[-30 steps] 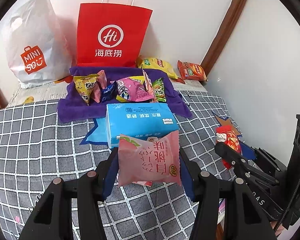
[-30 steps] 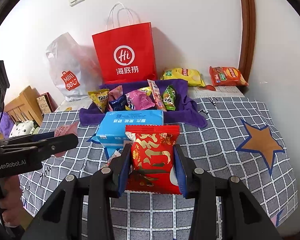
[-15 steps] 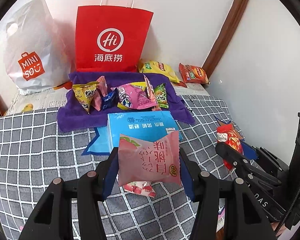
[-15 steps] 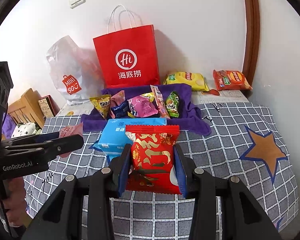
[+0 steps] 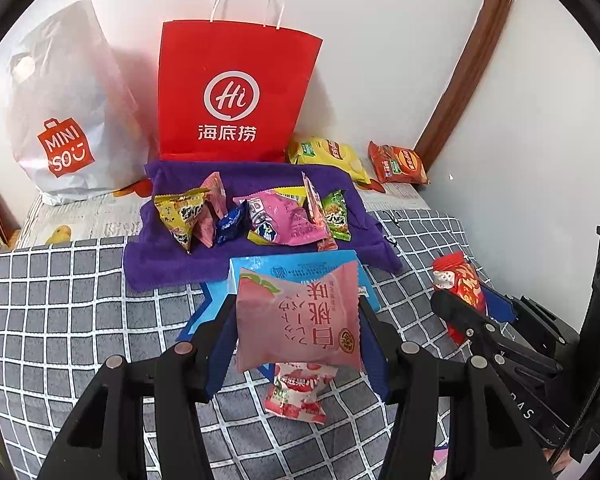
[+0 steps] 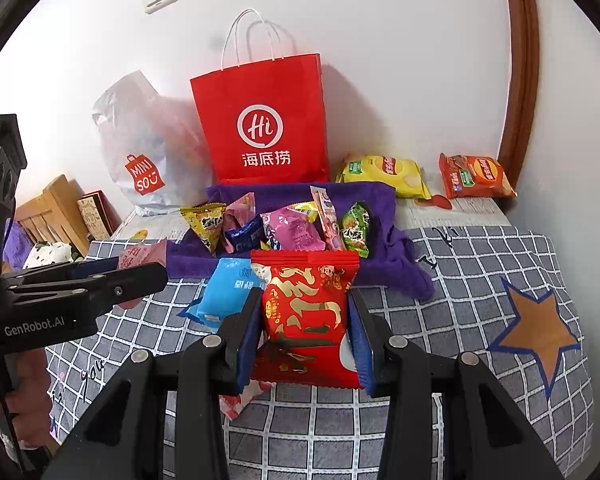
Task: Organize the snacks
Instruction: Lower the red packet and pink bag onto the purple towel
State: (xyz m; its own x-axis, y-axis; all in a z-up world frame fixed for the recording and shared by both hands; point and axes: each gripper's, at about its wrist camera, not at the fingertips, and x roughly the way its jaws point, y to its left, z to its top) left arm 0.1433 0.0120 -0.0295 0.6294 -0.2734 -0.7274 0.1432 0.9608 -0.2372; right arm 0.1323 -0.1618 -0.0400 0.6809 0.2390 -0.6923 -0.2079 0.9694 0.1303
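Both tools carried nearer purple towel (image 5: pixel 172 268) since earlier frame; left tool (image 5: pixel 298 320) clamped on pink packet (image 5: pixel 296 320), right tool (image 6: pixel 306 320) on red packet (image 6: pixel 306 304); advise lowering over snack pile (image 5: pixel 260 216), releasing gently.

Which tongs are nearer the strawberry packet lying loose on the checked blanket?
Left. The left tongs, gripping a pink packet, hover right over the strawberry packet. The right tongs, gripping a red packet, sit off to its right.
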